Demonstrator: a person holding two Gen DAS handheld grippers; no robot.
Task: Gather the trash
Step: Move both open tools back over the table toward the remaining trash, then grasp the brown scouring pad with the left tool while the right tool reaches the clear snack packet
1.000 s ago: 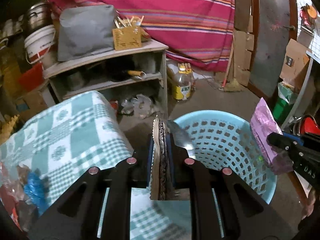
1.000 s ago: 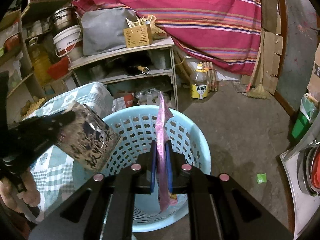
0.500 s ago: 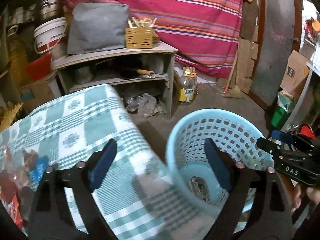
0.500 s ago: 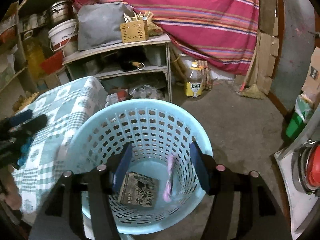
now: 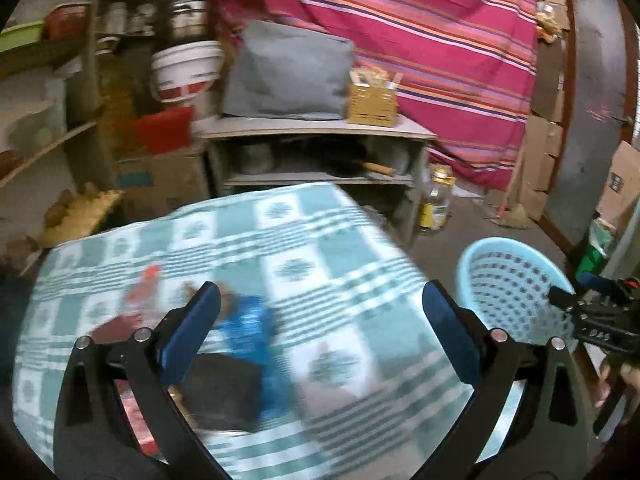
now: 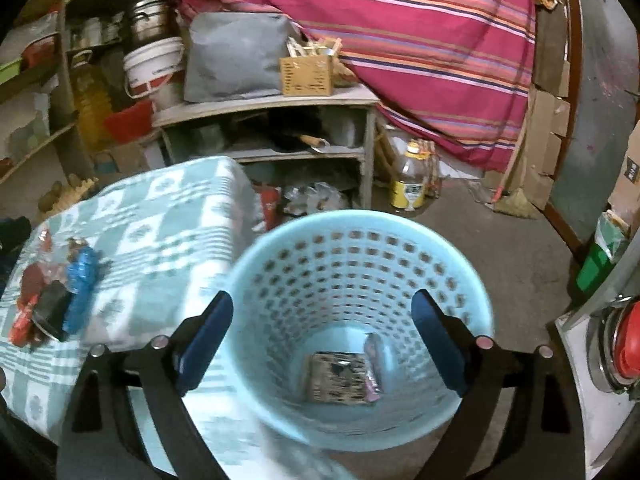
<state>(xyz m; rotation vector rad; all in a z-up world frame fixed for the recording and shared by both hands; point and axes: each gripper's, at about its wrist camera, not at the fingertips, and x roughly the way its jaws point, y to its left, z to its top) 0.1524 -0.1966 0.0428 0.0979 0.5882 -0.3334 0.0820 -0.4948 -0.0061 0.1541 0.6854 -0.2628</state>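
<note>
Changes since a second ago: both grippers then pinched a wrapper above the basket; we now find both wrappers lying in it. The left gripper [image 5: 320, 312] has swung from the basket to the bench [image 5: 304, 240], lower centre of its view; its fingers [image 5: 444, 320] are opening, spread wide, with nothing between them. The right gripper [image 6: 322, 320] hangs over the basket [image 6: 400, 236], centre-low in its view; its fingers [image 6: 432, 332] are likewise opening, wide apart and empty.

Count, collected: two items on the basket floor, one dark printed wrapper [image 6: 338, 378], flat and square, and one pink wrapper [image 6: 374, 364], narrow and crinkled, just beside it at right.

Count, uncollected: a loose heap at the left of the bench. We make out a blue crumpled wrapper [image 6: 82, 288], a dark flat packet [image 6: 50, 314] and red wrappers [image 6: 24, 320]; blur prevents an exact tally.

Materials: one basket, pale blue plastic, round, walls perforated with rows of small holes. One bench cover, woven cloth in a green-and-white check. Fingers: black frames with blue pads. One striped red cloth [image 6: 420, 32] fills the upper right, and one grey shelf unit [image 6: 264, 104] stands below it.
</note>
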